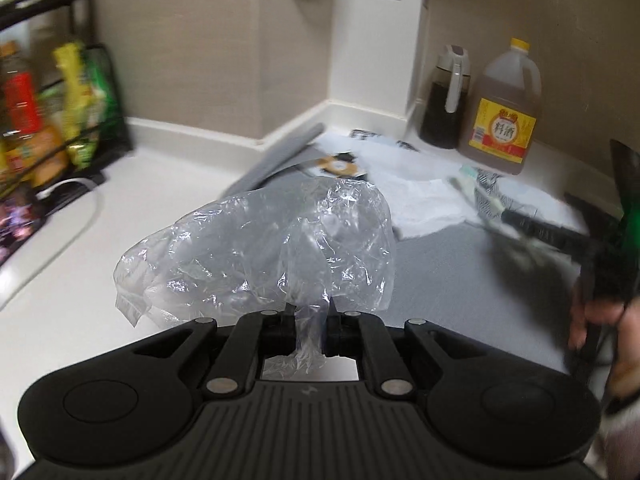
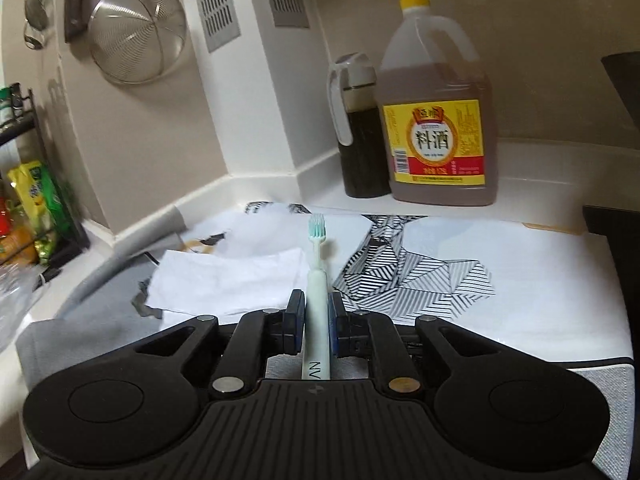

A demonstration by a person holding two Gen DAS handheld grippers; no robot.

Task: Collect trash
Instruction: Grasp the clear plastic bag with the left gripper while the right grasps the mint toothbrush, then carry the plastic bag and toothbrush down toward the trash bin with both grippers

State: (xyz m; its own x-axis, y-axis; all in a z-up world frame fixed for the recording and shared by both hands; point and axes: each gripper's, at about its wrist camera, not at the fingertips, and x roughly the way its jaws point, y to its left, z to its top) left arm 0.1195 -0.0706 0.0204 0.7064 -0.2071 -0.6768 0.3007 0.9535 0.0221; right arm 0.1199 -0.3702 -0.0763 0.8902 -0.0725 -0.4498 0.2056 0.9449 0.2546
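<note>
Plastic (image 1: 264, 248), a crumpled clear bag, fills the middle of the left wrist view; its gathered neck runs down between the jaws of the left gripper (image 1: 311, 322), which are closed tight on it, so the bag billows up and to the left above the fingers, clear of the white counter (image 1: 132, 200).

In the right wrist view the right gripper (image 2: 316, 320) is nearly closed on a pale green toothbrush (image 2: 318, 280). Both pads press the handle, and the shaft stands up the centre of the frame with its teal bristles pointing toward the back wall (printed letters show on the handle's lower end, near the gripper body). Under and behind the brush, a white tissue (image 2: 232, 280) lies left of centre on a sheet printed with black-striped triangles (image 2: 420, 272), which spreads across the middle and right of the frame over a grey mat (image 2: 80, 332).

At the upper right of both views, a large jug of brown liquid with a yellow cap and yellow-red label (image 2: 436, 112) stands on the counter in the wall's corner, with a dark sauce dispenser (image 2: 358, 128) touching or just beside it on its left. A wire strainer (image 2: 136, 36) hangs on the wall at the upper left of the right view. A black rack with bright packets (image 1: 60, 112) sits at the left edge, blurred. At the right edge of the left view, the other gripper and a hand (image 1: 600, 320) show as a dark smear.
</note>
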